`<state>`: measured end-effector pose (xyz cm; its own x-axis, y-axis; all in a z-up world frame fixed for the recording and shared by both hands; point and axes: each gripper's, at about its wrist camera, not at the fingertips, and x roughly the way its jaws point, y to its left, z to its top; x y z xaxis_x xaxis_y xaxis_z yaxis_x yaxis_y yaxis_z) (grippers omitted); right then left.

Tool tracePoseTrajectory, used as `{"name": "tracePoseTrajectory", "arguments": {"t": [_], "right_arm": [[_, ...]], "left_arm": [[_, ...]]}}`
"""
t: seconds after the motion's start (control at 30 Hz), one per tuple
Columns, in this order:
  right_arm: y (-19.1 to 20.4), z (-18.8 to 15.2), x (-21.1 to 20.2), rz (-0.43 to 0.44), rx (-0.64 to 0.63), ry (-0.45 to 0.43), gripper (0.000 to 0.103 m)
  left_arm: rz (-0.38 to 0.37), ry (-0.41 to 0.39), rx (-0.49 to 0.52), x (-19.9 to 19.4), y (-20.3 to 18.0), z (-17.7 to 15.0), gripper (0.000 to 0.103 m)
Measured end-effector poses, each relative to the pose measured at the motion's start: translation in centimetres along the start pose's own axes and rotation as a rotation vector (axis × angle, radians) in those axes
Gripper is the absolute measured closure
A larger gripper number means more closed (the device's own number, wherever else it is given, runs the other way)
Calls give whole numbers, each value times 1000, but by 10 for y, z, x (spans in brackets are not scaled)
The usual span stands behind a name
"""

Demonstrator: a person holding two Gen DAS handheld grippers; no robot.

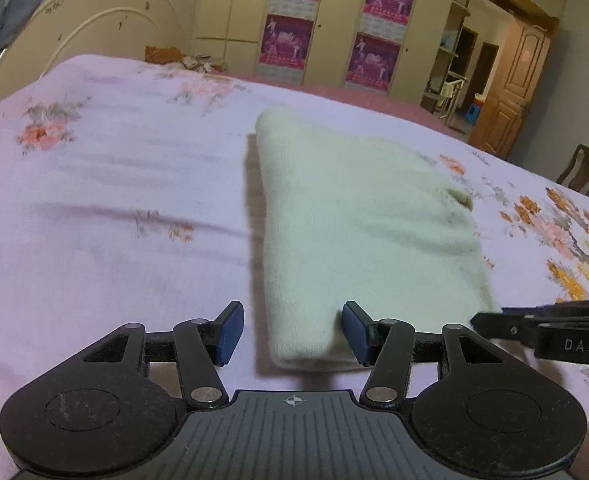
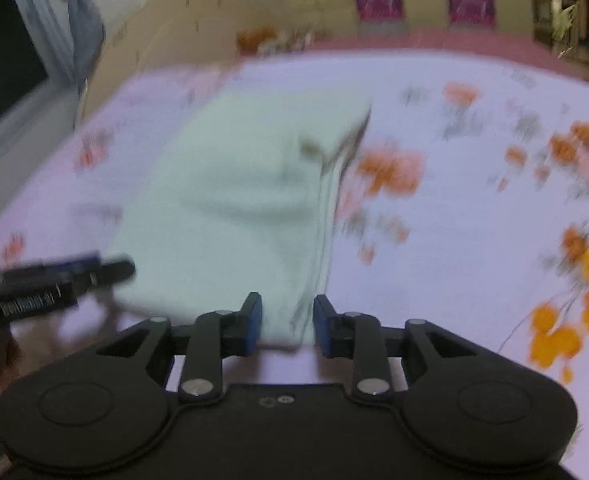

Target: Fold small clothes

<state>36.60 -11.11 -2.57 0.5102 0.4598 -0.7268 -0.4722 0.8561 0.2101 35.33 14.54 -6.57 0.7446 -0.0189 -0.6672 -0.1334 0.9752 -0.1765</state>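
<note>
A cream garment (image 1: 354, 220), folded into a long thick strip, lies on the lilac flowered bedsheet (image 1: 94, 220). My left gripper (image 1: 293, 332) is open at the strip's near end. The near left corner lies between its blue pads (image 1: 230, 332), and the left pad stands apart from the cloth. In the blurred right wrist view the same garment (image 2: 234, 200) runs away from me. My right gripper (image 2: 287, 325) is open with the strip's near right corner between its pads (image 2: 322, 326). Each gripper shows in the other's view, the right gripper (image 1: 534, 320) at the right and the left gripper (image 2: 54, 280) at the left.
A cream headboard (image 1: 94, 28) stands at the bed's far left. Wardrobes with pink posters (image 1: 290, 20) line the far wall, and a wooden door (image 1: 522, 80) stands open at the right. A wooden chair (image 1: 584, 168) sits past the bed's right edge. Small clutter (image 1: 190, 60) lies near the headboard.
</note>
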Motion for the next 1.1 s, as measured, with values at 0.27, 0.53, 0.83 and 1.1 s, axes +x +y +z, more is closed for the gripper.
{"name": "tracePoseTrajectory", "arguments": {"t": [0.27, 0.53, 0.83, 1.1], "right_arm": [[-3, -2, 0, -75, -45, -22, 81], [-2, 4, 2, -155, -50, 14, 58], [-15, 2, 6, -230, 10, 18, 17], [-11, 0, -4, -264, 22, 8, 7]], "left_arm": [[37, -9, 25, 2, -6, -8, 40], [102, 10, 35, 5, -6, -5, 10], [106, 23, 34, 11, 1, -5, 0], [141, 43, 30, -7, -1, 1, 0]]}}
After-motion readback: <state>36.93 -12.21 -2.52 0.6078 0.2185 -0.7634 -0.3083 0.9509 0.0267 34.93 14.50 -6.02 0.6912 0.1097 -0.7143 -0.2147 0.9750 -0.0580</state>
